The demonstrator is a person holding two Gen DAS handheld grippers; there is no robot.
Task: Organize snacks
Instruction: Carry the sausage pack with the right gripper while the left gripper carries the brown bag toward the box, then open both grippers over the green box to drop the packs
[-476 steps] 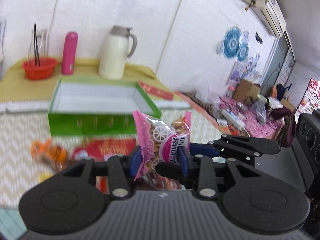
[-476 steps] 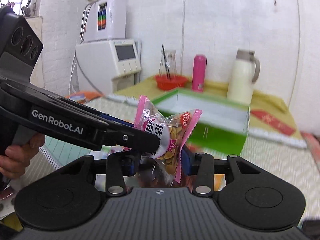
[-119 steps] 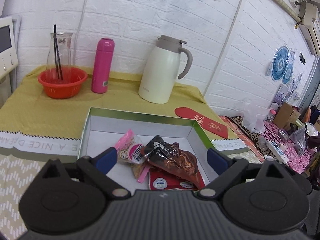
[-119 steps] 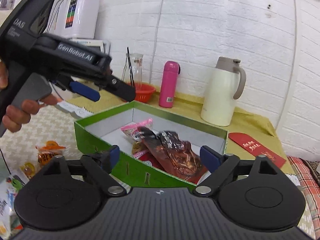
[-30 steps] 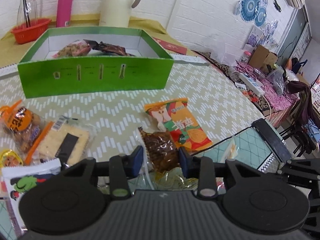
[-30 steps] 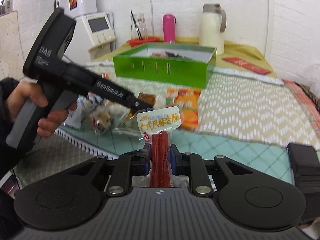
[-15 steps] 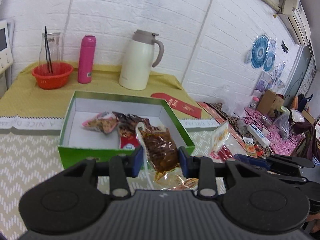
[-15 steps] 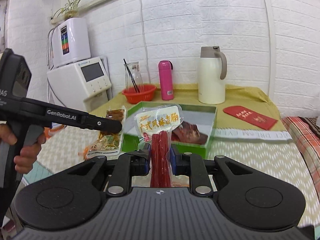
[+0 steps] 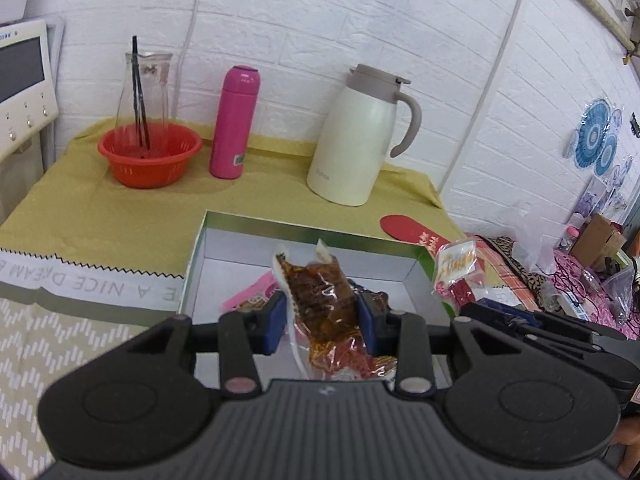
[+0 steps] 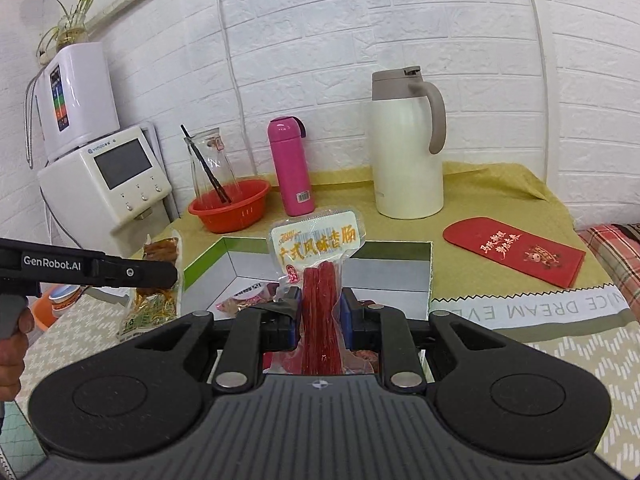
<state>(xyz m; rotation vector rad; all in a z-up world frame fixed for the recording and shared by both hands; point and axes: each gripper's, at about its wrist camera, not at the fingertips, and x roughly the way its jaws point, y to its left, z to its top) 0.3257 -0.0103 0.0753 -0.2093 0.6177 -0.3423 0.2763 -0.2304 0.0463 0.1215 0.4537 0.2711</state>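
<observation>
Left hand-held gripper (image 9: 320, 322): nearest in the left wrist view; clenched on a brown snack packet (image 9: 320, 300) that stands upright between its blue pads; packet held above the near part of the box.
Right hand-held gripper (image 10: 320, 316): nearest in the right wrist view; clenched on a red sausage-stick packet (image 10: 320, 280), upright, its yellow label at the top; held just before the near wall of the box.
Green box (image 9: 192, 264): open-topped, white inside, on the counter just beyond both packets; snacks already lie on its floor, among them a pink packet (image 9: 250, 294); the rest are largely hidden by the held packets.
Red envelope (image 10: 516, 252): flat on the yellow cloth (image 10: 500, 184), right of the box, apart from it.
Far row: orange basket (image 9: 150, 156) with a glass carafe (image 9: 144, 96) standing in it; pink flask (image 9: 236, 122); cream jug (image 9: 360, 136); all near the brick wall, well behind the box.
Step in hand: judged to be the carry, 2 packets arriving at the box together.
Next move: judged to call for lowering each packet past the rim over a free patch of the floor, then releasing; the 2 hand-held grippers sit close, so they need to stay apart.
</observation>
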